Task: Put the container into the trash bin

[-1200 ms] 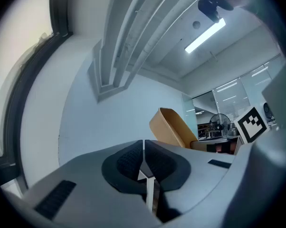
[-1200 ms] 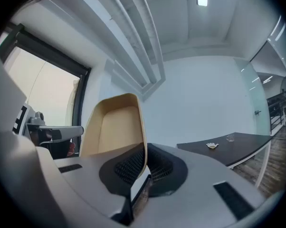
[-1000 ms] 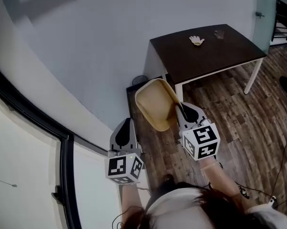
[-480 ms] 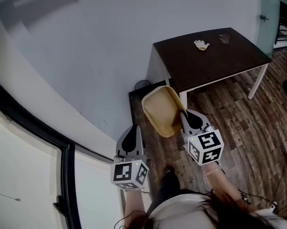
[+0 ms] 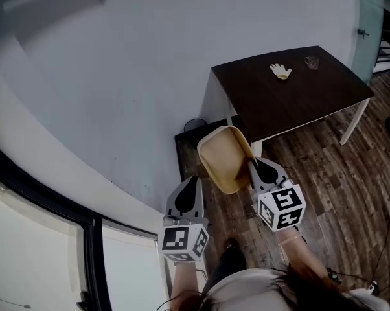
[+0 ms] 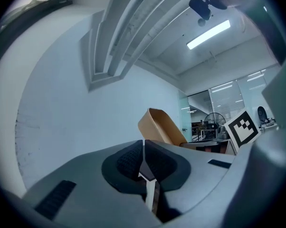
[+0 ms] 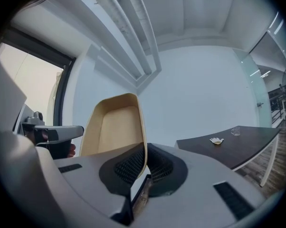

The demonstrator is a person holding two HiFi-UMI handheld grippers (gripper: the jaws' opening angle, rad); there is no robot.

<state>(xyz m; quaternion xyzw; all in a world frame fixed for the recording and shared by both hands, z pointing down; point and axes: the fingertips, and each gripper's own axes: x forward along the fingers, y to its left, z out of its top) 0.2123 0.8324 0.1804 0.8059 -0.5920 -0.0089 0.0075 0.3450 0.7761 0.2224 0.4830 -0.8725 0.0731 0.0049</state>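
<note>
1. The right gripper is pinched tight on one side wall of the tan container. The container stands on edge, probably so it can be tipped out easily.
2. The left gripper has its jaws pressed together on nothing and rides alongside, idle.
3. From the head view, the container hangs in the air above a dark round-rimmed thing at the foot of the wall beside the table. That is likely the trash bin, so the drop looks near.

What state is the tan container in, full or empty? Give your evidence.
Empty. The right gripper view looks into the container, held by its rim in the right gripper, and shows only bare inner walls.
</note>
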